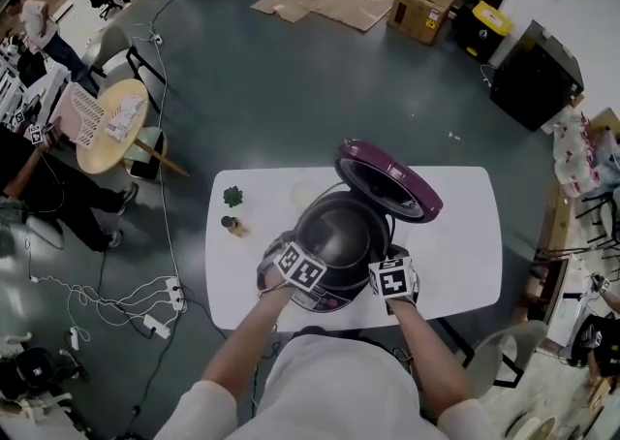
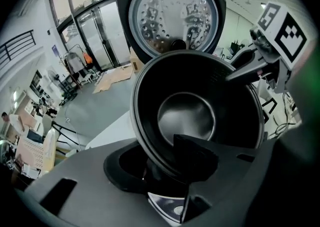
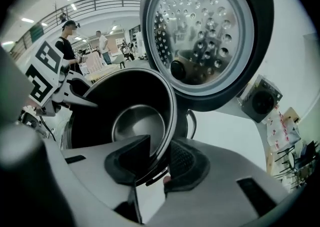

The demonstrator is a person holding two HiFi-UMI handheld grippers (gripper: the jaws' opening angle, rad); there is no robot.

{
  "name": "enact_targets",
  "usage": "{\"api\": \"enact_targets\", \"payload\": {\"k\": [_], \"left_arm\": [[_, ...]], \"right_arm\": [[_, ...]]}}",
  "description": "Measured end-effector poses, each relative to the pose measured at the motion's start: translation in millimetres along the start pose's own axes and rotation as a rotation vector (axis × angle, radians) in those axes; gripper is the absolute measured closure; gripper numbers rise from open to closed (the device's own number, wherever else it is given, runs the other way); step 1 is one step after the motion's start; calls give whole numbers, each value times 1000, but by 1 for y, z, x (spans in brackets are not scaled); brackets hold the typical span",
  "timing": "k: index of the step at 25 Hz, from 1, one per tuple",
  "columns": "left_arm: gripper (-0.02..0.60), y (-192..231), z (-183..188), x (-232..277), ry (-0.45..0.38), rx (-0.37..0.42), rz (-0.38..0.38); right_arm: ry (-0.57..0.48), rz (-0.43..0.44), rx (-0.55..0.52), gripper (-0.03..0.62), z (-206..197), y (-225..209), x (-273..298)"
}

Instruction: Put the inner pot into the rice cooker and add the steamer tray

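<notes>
The rice cooker [image 1: 329, 278] stands on the white table [image 1: 465, 235] with its purple lid [image 1: 387, 178] swung up; the lid's perforated inner plate [image 2: 172, 16] [image 3: 205, 36] faces me. The dark inner pot [image 1: 339, 233] [image 2: 187, 116] [image 3: 137, 123] sits tilted in the cooker's mouth. My left gripper [image 1: 295, 268] [image 2: 160, 163] straddles the pot's near-left rim, and a dark gap shows beside the outer pad. My right gripper [image 1: 392, 281] [image 3: 160, 161] straddles the near-right rim, one pad inside, one outside, not visibly pressing. I cannot make out a steamer tray.
A small green thing [image 1: 233, 197] and a small brown thing [image 1: 232, 226] lie on the table's left part. Cables and a power strip [image 1: 170, 293] run across the floor at the left. A round wooden table [image 1: 111, 123] and people stand farther left.
</notes>
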State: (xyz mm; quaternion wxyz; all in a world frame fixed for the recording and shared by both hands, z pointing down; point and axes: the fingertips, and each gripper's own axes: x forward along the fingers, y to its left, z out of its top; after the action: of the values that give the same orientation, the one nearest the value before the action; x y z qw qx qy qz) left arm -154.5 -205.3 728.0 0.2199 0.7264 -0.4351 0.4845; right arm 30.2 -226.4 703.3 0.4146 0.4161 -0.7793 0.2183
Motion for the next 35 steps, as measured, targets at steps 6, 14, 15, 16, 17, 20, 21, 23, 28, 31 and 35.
{"api": "enact_targets", "payload": {"k": [6, 14, 15, 16, 17, 20, 21, 23, 28, 31, 35], "left_arm": [[366, 0, -3, 6, 17, 57, 36], [250, 5, -3, 14, 29, 187, 119], [234, 6, -3, 15, 30, 200, 126], [220, 7, -2, 17, 30, 209, 129], [210, 8, -2, 18, 31, 215, 129], [199, 9, -3, 21, 34, 224, 122], [199, 9, -2, 21, 35, 225, 118], [199, 8, -1, 24, 36, 228, 115], [199, 9, -2, 26, 28, 231, 115], [196, 10, -3, 27, 22, 230, 118], [183, 7, -6, 32, 16, 223, 94]], "right_arm": [[-19, 41, 34, 489, 2, -3, 2], [-1, 7, 33, 496, 5, -7, 8], [5, -2, 29, 496, 5, -7, 9], [8, -11, 25, 496, 5, -8, 11], [10, -19, 22, 496, 5, -8, 13], [25, -53, 5, 484, 4, -7, 15], [35, -65, -7, 475, 4, -6, 14], [53, -87, -31, 447, 2, -5, 13], [68, -143, -92, 376, -3, 0, 20], [77, -188, -152, 342, -9, 1, 24], [88, -223, -187, 312, -15, 1, 29]]}}
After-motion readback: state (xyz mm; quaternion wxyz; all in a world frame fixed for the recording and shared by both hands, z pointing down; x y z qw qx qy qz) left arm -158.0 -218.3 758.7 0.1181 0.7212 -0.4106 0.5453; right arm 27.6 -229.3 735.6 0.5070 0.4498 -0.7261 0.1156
